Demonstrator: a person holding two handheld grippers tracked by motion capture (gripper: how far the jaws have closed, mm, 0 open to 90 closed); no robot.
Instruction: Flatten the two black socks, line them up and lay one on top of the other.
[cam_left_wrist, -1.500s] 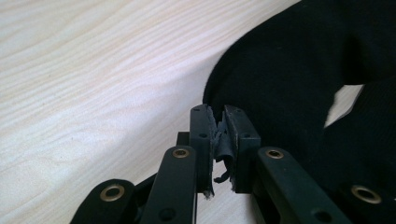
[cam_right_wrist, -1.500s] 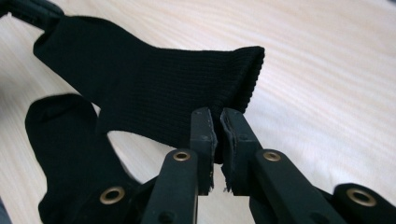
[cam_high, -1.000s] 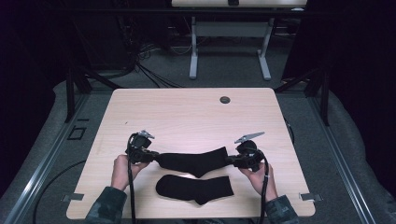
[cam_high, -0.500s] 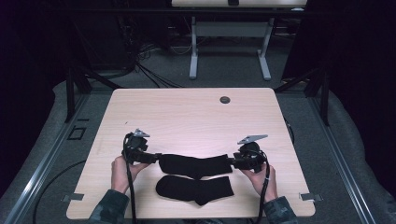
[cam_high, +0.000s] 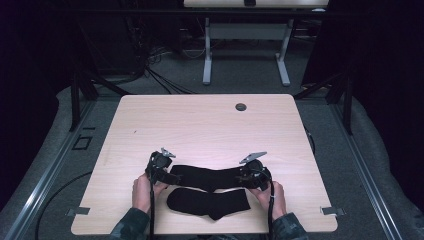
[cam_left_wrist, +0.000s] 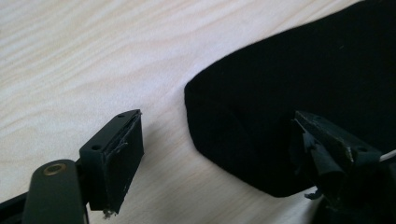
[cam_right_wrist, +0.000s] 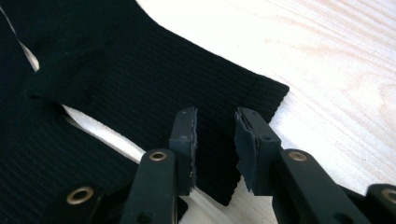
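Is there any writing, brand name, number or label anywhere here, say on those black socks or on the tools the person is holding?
None can be read.
The upper sock, the lower sock, the table, the left hand-held gripper and the right hand-held gripper bear no words, numbers or logos.
The small dark round thing near the table's far edge is too small to tell.
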